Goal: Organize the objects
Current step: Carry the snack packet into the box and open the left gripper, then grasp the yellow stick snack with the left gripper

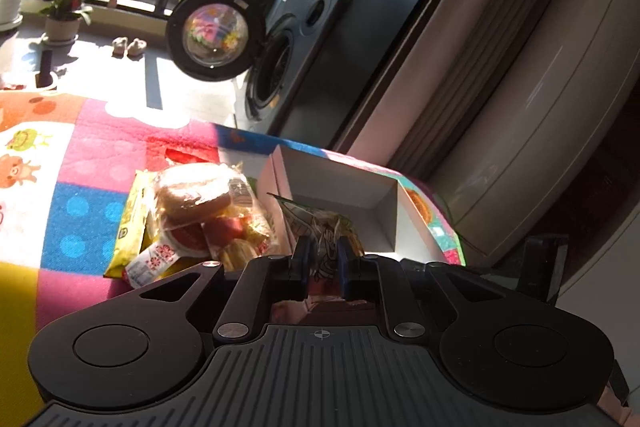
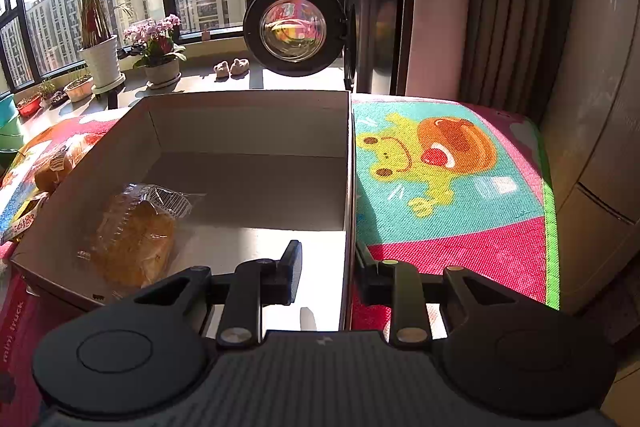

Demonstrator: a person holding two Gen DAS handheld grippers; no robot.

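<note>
Both wrist views look forward, close over the mat, sharing the white box (image 2: 248, 131) (left's tilted).

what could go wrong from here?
1. The left gripper pinches only an edge of the crinkly green-printed snack packet; thin film might slip out before it clears the white cardboard box wall.
2. The right gripper straddles the box's right wall; a tug could tilt or drag the box and shift the wrapped bread bun inside.
3. The pile of wrapped snacks sits tight against the box, so a low swing may scatter it.
</note>
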